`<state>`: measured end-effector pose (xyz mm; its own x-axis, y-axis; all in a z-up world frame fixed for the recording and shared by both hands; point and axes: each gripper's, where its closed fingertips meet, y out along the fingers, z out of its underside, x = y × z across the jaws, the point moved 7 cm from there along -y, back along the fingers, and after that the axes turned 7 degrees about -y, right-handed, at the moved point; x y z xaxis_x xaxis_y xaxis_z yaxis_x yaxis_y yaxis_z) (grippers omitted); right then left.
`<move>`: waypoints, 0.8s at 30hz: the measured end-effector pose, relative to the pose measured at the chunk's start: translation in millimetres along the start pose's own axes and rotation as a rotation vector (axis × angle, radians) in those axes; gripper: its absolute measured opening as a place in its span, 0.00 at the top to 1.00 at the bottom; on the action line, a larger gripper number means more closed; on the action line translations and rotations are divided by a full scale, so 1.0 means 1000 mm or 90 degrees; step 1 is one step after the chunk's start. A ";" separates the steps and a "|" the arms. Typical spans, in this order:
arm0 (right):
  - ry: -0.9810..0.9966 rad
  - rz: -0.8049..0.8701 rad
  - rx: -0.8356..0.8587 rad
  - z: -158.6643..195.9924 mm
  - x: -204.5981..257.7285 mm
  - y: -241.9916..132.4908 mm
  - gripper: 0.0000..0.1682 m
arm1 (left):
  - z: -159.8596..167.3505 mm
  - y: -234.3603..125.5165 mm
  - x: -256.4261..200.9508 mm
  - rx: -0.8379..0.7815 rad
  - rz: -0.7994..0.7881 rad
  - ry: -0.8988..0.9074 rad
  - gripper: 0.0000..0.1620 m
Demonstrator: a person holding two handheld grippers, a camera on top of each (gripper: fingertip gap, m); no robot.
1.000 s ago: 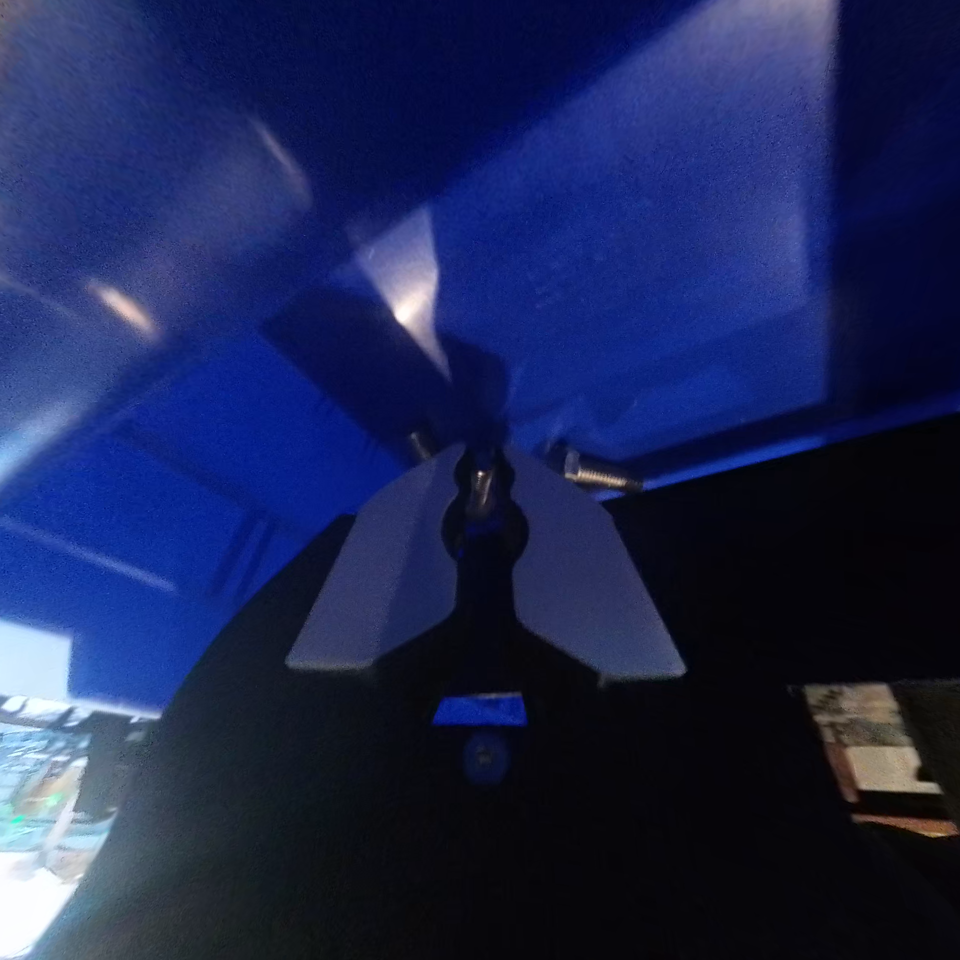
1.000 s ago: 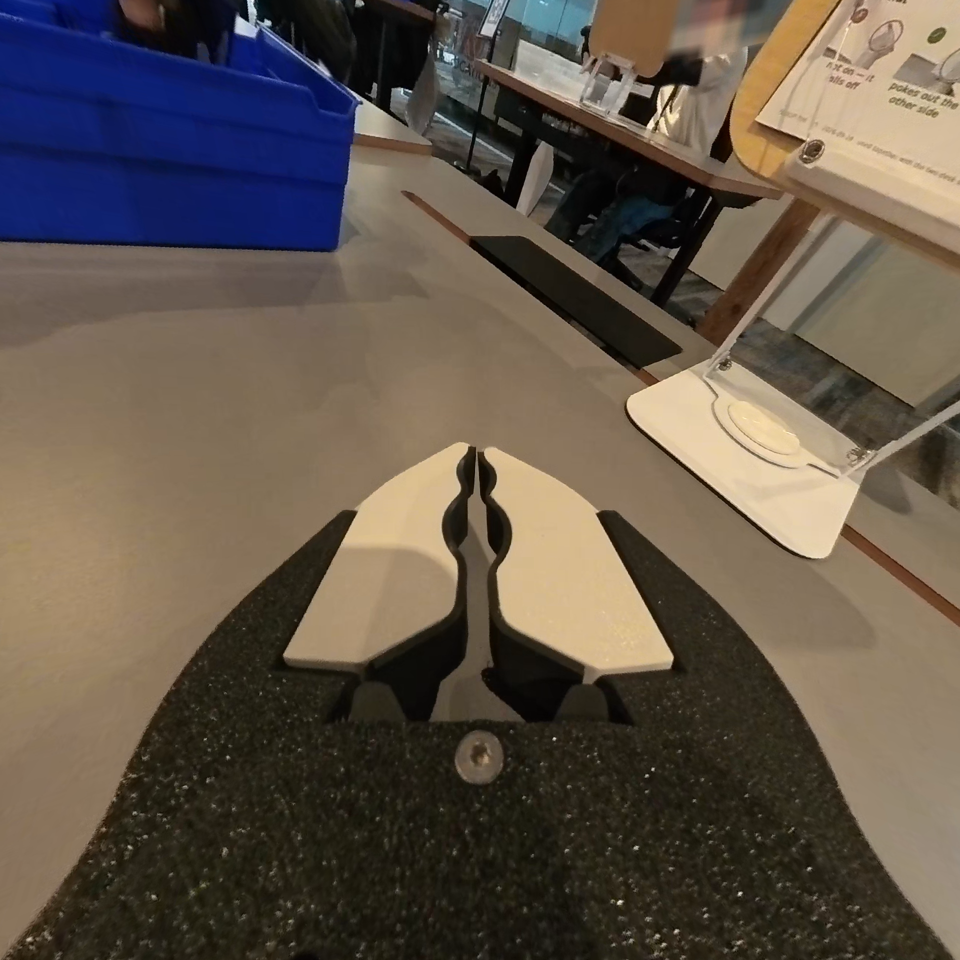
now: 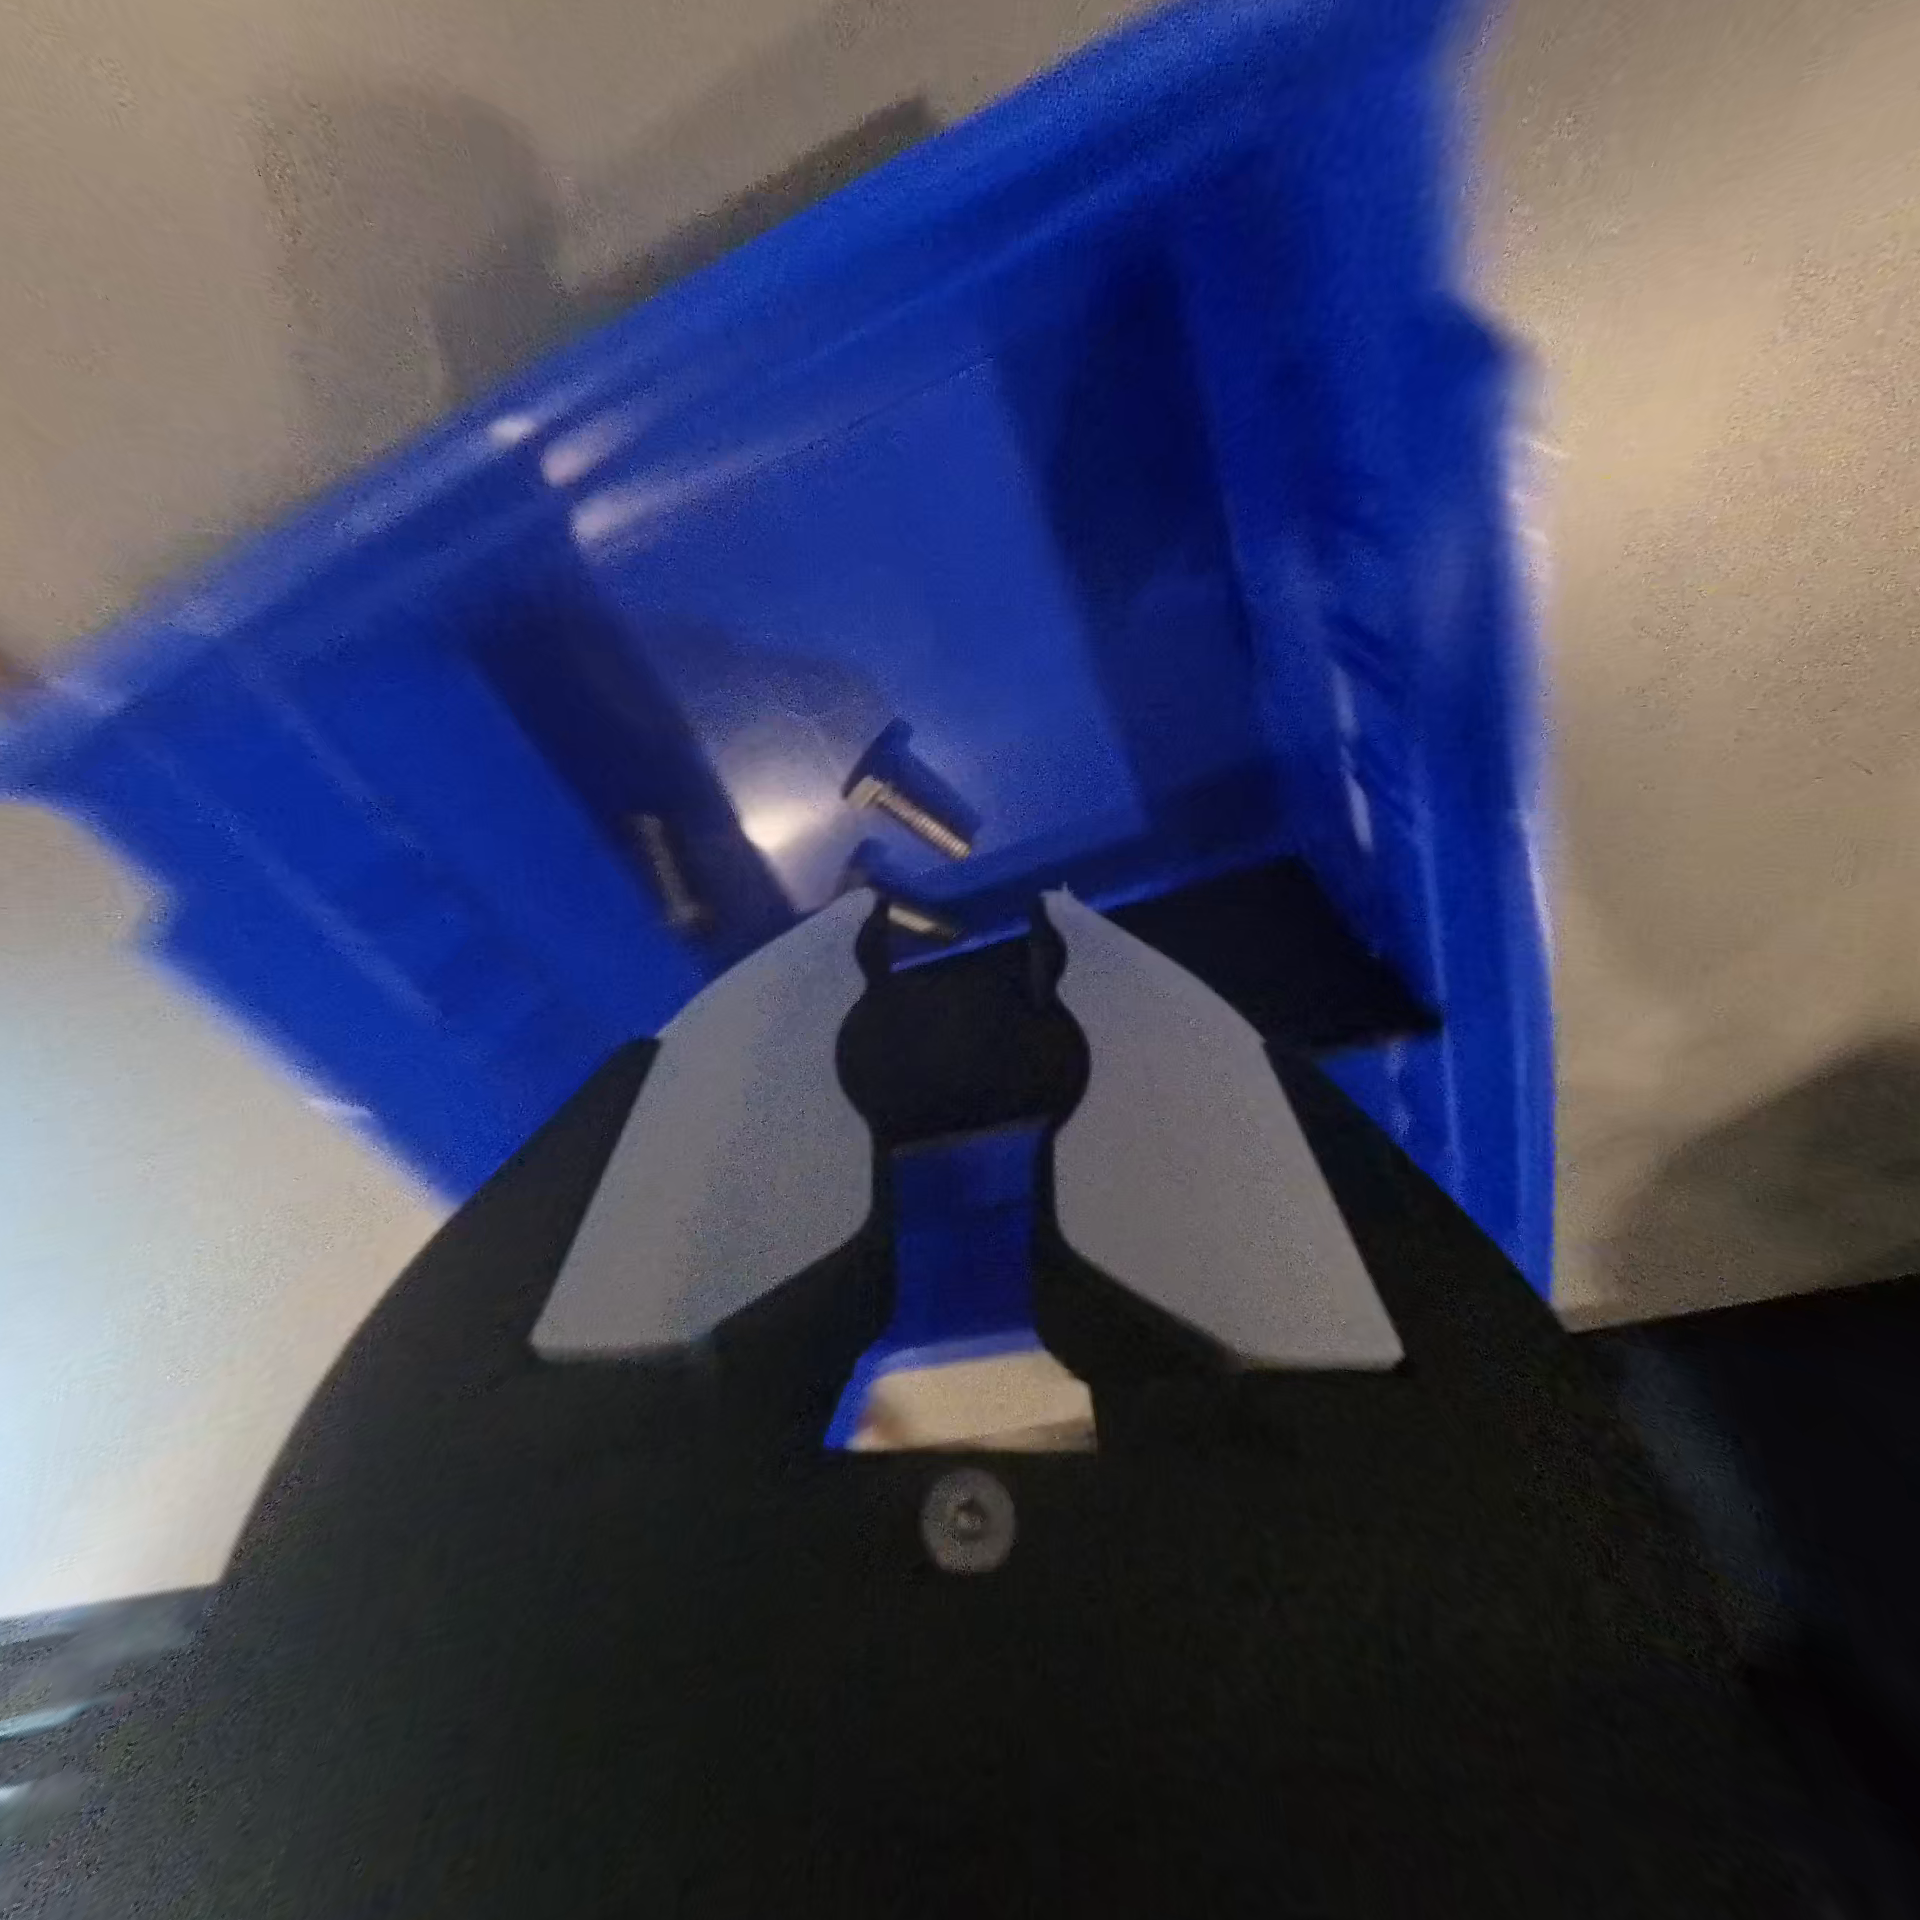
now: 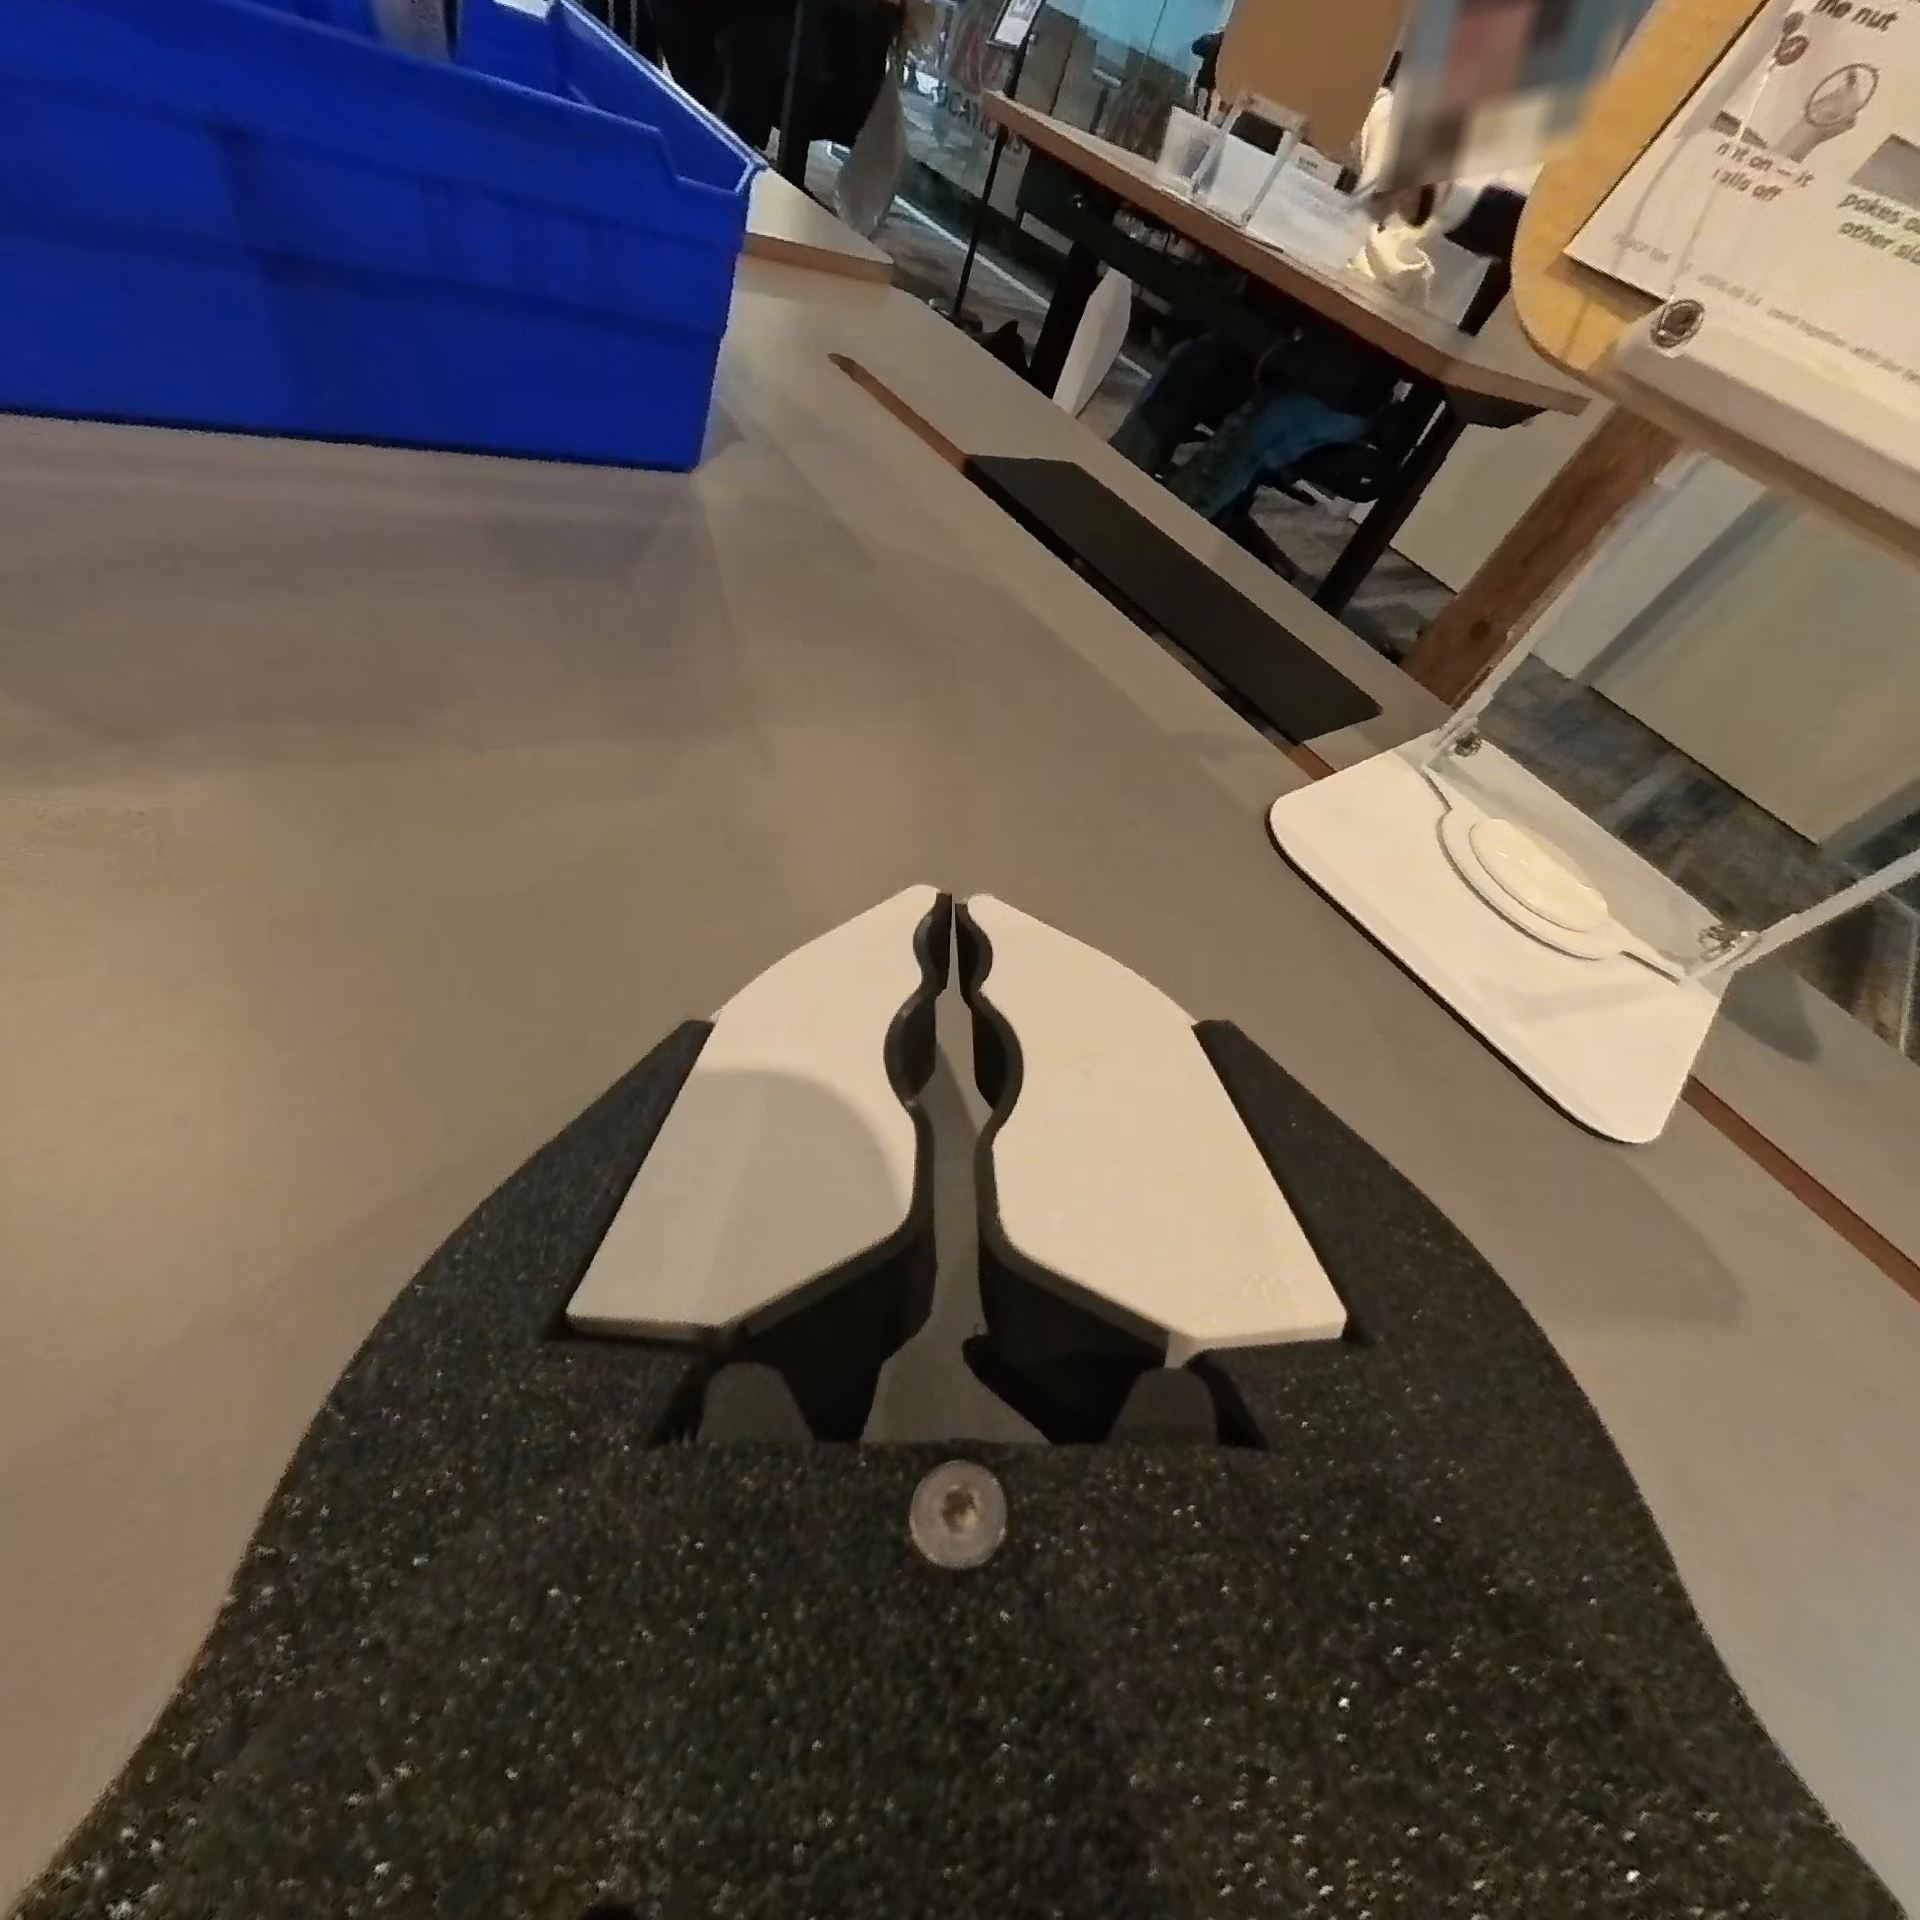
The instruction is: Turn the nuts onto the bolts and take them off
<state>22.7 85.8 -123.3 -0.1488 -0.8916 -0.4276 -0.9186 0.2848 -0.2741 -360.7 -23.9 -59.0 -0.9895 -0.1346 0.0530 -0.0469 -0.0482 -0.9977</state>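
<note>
A grey table (image 4: 416, 831) carries everything here, with other desks and a glass wall behind it in a work room.

In the left wrist view, which is blurred, a blue bin (image 3: 935, 582) fills the space ahead of the left gripper (image 3: 956, 904). Its fingers stand apart with a clear gap between the tips, which reach over the bin's near rim. A short silver bolt (image 3: 912, 805) lies on the bin floor just beyond the tips, tilted, its head up and to the left. A second bolt (image 3: 665, 868) lies ahead and to the left of the left finger. A small silver piece (image 3: 920, 917) shows just inside the left fingertip; whether it is gripped or only lies behind cannot be told.

In the right wrist view, the right gripper (image 4: 951, 909) rests low over the bare table with its fingers closed until the tips nearly touch, and nothing between them. Blue bins (image 4: 343, 270) stand ahead and to the left, well apart. A black panel (image 4: 1174, 592) lies ahead and slightly right. A white stand base (image 4: 1455, 956) with a clear upright sits near on the right, holding a printed sheet (image 4: 1766, 177).
</note>
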 end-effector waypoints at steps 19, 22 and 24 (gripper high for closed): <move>-0.011 -0.005 0.005 0.000 0.002 0.001 1.00 | 0.001 0.073 0.028 0.080 0.063 -0.233 0.79; -0.014 -0.007 0.006 0.000 0.002 0.002 1.00 | 0.001 0.075 0.029 0.083 0.045 -0.203 0.90; -0.016 -0.007 0.006 0.000 0.003 0.002 1.00 | 0.001 0.074 0.028 0.096 0.029 -0.163 0.93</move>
<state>20.4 84.0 -125.0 -0.1292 -0.8855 -0.4464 -0.9164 0.2786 -0.2875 -391.4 -32.4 -131.3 -0.9226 -0.3840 0.0368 0.0360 -0.1806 -0.9829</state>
